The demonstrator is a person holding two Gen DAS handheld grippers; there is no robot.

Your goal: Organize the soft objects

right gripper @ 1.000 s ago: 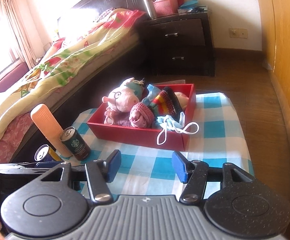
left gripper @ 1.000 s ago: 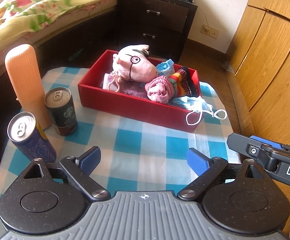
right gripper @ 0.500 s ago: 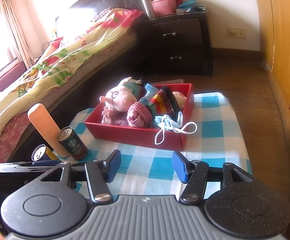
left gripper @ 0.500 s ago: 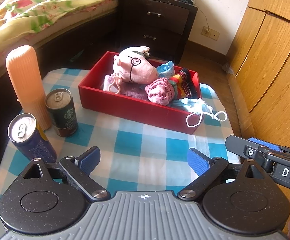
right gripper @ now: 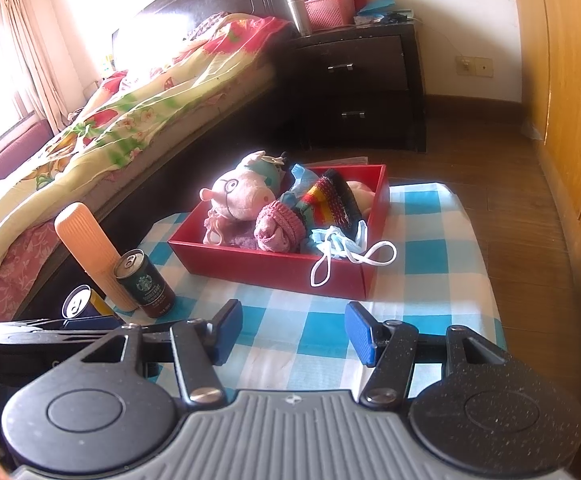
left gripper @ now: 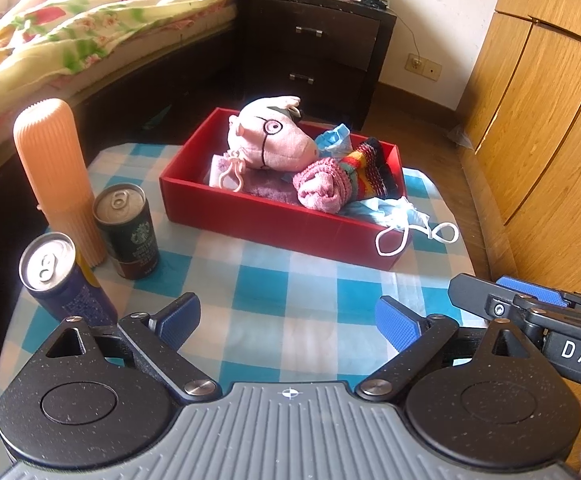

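Note:
A red box (left gripper: 250, 212) (right gripper: 258, 262) stands on the blue-checked table. In it lie a pink pig plush (left gripper: 274, 142) (right gripper: 238, 194), a pink rolled cloth (left gripper: 322, 186) (right gripper: 280, 226), a striped knit piece (left gripper: 366, 164) (right gripper: 330, 200) and a blue face mask (left gripper: 394, 210) (right gripper: 336, 242) whose loops hang over the front right corner. My left gripper (left gripper: 288, 322) is open and empty, above the table's near part. My right gripper (right gripper: 292, 332) is open and empty, also short of the box; it shows at the right of the left wrist view (left gripper: 530, 312).
A ribbed orange bottle (left gripper: 56, 172) (right gripper: 90, 248), a dark coffee can (left gripper: 126, 230) (right gripper: 144, 284) and a blue can (left gripper: 60, 276) (right gripper: 80, 306) stand at the table's left. A bed (right gripper: 110, 120) is at the left, a dark nightstand (right gripper: 362, 84) behind, wooden wardrobe doors (left gripper: 550, 120) at the right.
Both grippers have drawn back slightly from the box and stay open. The objects in the box have not moved.

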